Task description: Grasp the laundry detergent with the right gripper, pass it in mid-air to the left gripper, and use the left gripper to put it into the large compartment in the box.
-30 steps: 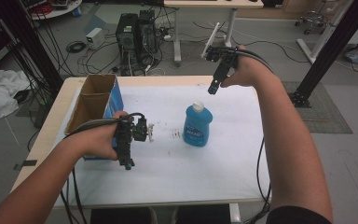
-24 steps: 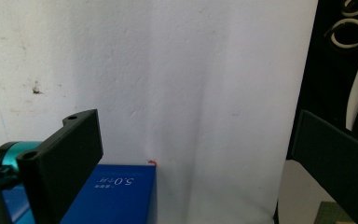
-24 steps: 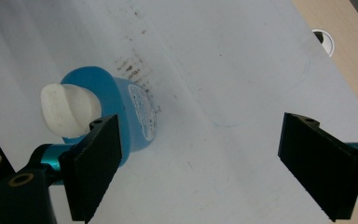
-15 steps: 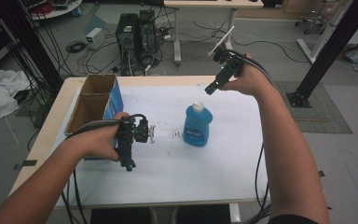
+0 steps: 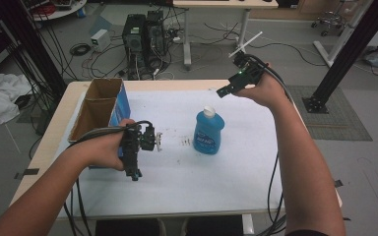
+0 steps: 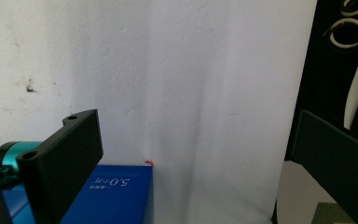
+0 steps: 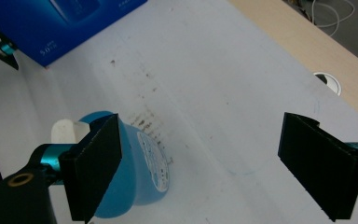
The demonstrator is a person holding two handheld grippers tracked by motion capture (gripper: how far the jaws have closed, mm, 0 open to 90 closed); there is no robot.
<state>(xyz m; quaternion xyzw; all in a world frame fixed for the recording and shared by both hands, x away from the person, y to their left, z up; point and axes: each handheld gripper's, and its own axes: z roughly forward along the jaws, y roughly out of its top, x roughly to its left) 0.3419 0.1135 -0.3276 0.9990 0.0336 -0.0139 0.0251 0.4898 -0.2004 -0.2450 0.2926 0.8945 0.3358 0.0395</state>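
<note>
A person works at a white-covered surface (image 5: 216,172) with a hand-held gripper in each hand. A blue bottle (image 5: 209,132) with a white cap stands upright near the middle, and an open cardboard box with blue sides (image 5: 98,105) sits at the left edge, seemingly ready to receive it. The right hand-held gripper (image 5: 225,91) hangs in the air above and beyond the bottle, tilted down toward it, its jaws spread wide and holding nothing; its own view looks down past the bottle's cap, suggesting an approach is being lined up. The left hand-held gripper (image 5: 134,173) is held low over the surface just beside the box, well apart from the bottle, jaws likewise wide apart and empty, apparently waiting in reserve. Dark smudges (image 5: 183,142) mark the covering between them.
</note>
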